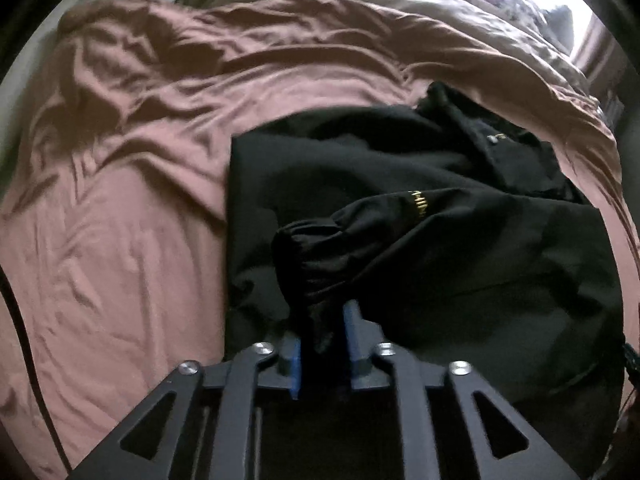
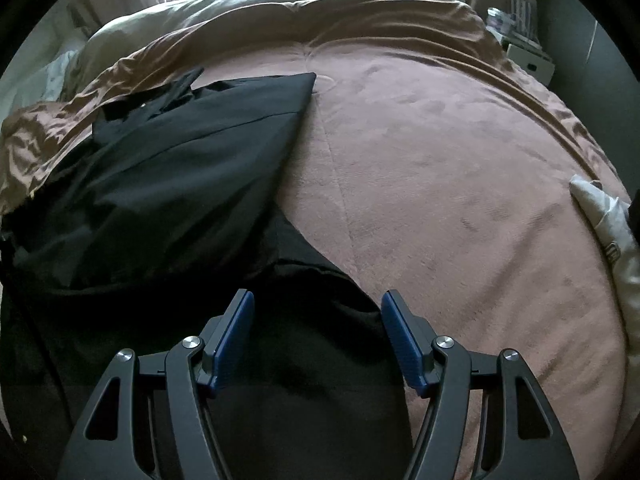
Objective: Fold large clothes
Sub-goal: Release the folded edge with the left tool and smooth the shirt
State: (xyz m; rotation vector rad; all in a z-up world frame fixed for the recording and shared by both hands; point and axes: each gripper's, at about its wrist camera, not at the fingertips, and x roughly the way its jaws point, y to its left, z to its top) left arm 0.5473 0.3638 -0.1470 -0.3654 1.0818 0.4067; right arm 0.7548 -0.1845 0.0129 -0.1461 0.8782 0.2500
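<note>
So, counting things up: one black jacket [image 1: 400, 208], one pinkish-brown bedspread [image 1: 120, 184] under it, a tan duvet [image 1: 360, 4] bunched up past that toward the window, one whitish cloth [image 2: 604, 224] at the right edge of the bed, and two grippers. The left gripper [image 1: 322, 344] is pinched together on the jacket's sleeve cuff [image 1: 308, 256], the gathered elastic end is squeezed between the two blue pads [image 1: 352, 332] and the sleeve rises out of them and runs off up and to the right across the body of the jacket, with some gold lettering showing partway along it. That gripper points forward over the bed, roughly level, with the cuff lifted a bit off the fabric below. The right gripper [image 2: 318, 336] hangs over the near end of the jacket [image 2: 192, 168] with its fingers [image 2: 236, 336] spread wide apart and nothing between them, just dark cloth underneath; can't tell if the tips actually touch it. The jacket lies on the bedspread [image 2: 440, 184], with its long axis running from the near edge of the bed away toward the duvet. In the right wrist view the far end is folded into a clean straight edge that ends in a corner, with the collar area just left of that.
</note>
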